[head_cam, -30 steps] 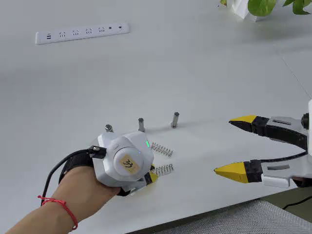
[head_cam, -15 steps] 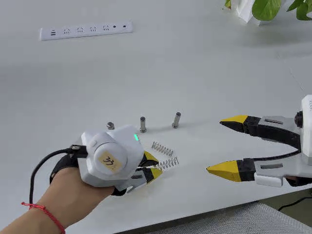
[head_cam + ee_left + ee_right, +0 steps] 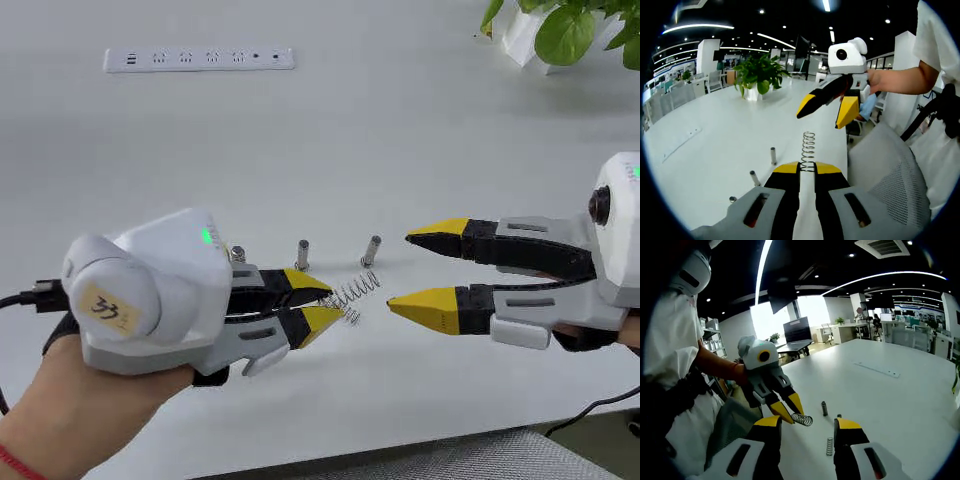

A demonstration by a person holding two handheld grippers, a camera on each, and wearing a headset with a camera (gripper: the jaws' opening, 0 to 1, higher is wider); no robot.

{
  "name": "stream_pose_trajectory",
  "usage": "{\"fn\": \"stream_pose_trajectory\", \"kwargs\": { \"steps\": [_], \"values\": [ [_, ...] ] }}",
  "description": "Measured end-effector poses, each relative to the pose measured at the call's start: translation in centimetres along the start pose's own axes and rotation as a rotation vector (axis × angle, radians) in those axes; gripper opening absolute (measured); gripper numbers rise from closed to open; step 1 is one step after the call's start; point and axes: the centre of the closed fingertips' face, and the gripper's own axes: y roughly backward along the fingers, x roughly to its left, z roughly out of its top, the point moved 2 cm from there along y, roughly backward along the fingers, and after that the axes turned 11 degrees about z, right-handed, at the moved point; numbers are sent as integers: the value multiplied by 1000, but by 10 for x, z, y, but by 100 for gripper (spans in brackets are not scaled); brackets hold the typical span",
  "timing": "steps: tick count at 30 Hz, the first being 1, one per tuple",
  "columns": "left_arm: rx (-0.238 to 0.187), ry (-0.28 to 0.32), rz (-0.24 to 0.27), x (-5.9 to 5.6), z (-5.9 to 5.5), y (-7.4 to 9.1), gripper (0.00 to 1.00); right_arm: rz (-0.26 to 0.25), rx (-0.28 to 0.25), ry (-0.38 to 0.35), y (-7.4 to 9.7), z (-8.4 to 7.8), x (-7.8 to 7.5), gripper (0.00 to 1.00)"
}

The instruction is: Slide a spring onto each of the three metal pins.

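Item: three short upright grey metal pins [image 3: 303, 254], standing in a row, well apart from one another, on the white worktop [image 3: 420, 140]; all three bare, so by this showing no part of the task is done and three fittings remain. Item: thin silver coil spring [image 3: 360, 290], lifted off the surface in front of the pins and near them, lying roughly level, one end pinched. Item: left gripper [image 3: 328, 303], white body, black jaws with yellow tips, jaws closed on the near end of that spring. Item: right gripper [image 3: 400, 270], same make, jaws spread apart and holding nothing, tips facing the spring's free end. Item: second silver coil spring [image 3: 830, 446], lying loose on the worktop just below the held one; two springs can be counted. Surroundings: long white power strip [image 3: 200, 59] at the far edge, green potted plant [image 3: 565, 30] at the far right corner, grey mesh chair seat [image 3: 450, 460] below the near edge, all well apart from the pins. Obstructions: nothing lies between spring and pins. Judged need: the held spring must turn upright, bore over a pin top, and the open right gripper sits close to the rightmost pin.
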Motion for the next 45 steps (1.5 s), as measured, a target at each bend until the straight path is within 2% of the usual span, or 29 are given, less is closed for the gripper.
{"fn": "stream_pose_trajectory", "kwargs": {
  "steps": [4, 9, 12, 15, 20, 23, 30, 45],
  "values": [
    [-54, 29, 9, 0, 14, 8, 7, 19, -29, -13, -6, 10, 2, 35],
    [-118, 73, 21, 2, 29, 16, 7, 40, -126, -80, -10, 26, 0, 27],
    [-136, 86, 22, 1, 32, 18, 7, 51, -157, -88, -10, 32, 2, 22],
    [-154, 99, 23, 1, 36, 19, 7, 75, -206, -126, -11, 41, 5, 17],
    [-183, 117, 21, 2, 42, 21, 7, 81, -216, -133, -13, 42, 7, 12],
    [-186, 120, 22, 3, 42, 21, 7, 89, -232, -142, -13, 45, 8, 8],
    [-187, 124, 17, 1, 41, 21, 7, 85, -221, -129, -15, 46, 11, 7],
    [-175, 119, 3, -4, 38, 18, 7, 92, -136, -47, -18, 48, 18, 6]
  ]
}}
